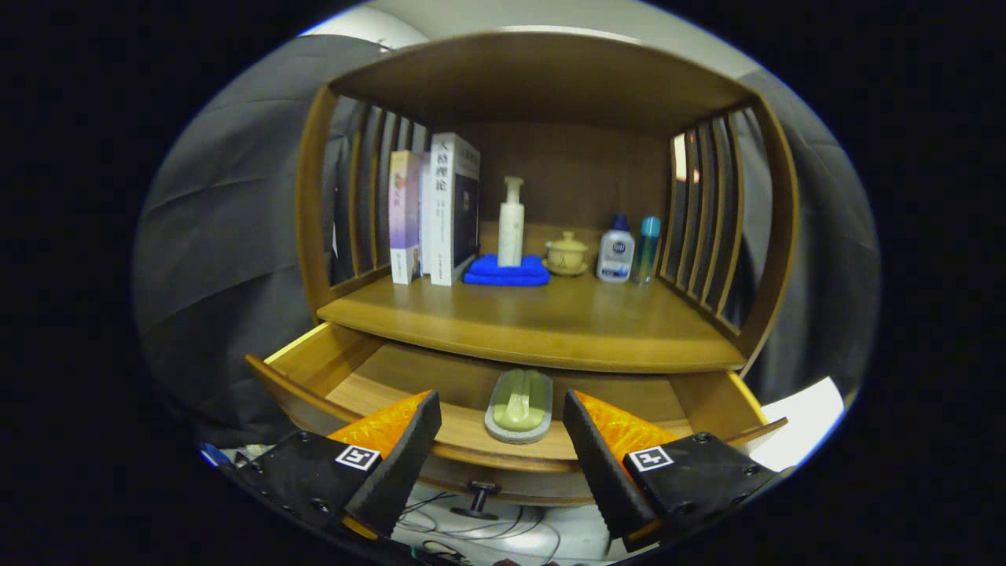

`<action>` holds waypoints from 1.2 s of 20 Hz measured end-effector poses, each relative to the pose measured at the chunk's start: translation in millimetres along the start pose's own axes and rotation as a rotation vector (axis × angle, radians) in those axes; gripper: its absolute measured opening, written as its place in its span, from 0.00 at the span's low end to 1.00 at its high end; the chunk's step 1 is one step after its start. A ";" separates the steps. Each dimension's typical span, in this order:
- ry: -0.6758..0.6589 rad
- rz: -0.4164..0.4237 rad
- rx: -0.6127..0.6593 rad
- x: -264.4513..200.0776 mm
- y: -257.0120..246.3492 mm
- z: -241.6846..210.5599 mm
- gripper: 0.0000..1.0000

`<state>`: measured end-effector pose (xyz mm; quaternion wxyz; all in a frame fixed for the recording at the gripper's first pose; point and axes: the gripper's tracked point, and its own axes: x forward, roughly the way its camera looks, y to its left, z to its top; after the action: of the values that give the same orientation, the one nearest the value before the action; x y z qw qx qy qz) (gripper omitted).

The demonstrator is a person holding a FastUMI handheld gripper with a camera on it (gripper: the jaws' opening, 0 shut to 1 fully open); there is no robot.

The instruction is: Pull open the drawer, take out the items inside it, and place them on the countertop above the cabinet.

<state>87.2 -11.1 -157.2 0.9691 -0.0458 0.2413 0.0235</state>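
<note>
Wooden drawer (471, 428) stands pulled open, a green soap dish (519, 406) lying inside; the gripper (501, 440), fingers spread apart and empty, lines up to grasp it.

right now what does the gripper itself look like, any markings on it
The gripper has two wedge-shaped fingers with ridged inner faces that taper toward the tips. Each finger sits on a dark block fastened with small screws, and each block carries a square black-and-white marker tag.
</note>
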 end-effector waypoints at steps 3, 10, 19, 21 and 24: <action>0.208 0.066 0.063 27.9 1.5 -14.2 0.98; 0.387 0.034 0.044 76.7 -8.2 -24.8 0.97; 0.495 -0.040 0.025 112.2 -16.1 -42.3 0.92; 0.493 -0.057 0.023 118.6 -16.7 -41.6 0.81; 0.467 -0.096 -0.019 126.9 -22.4 -42.2 0.59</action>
<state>181.1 -34.6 -252.3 0.8864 -0.0707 0.4563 -0.0317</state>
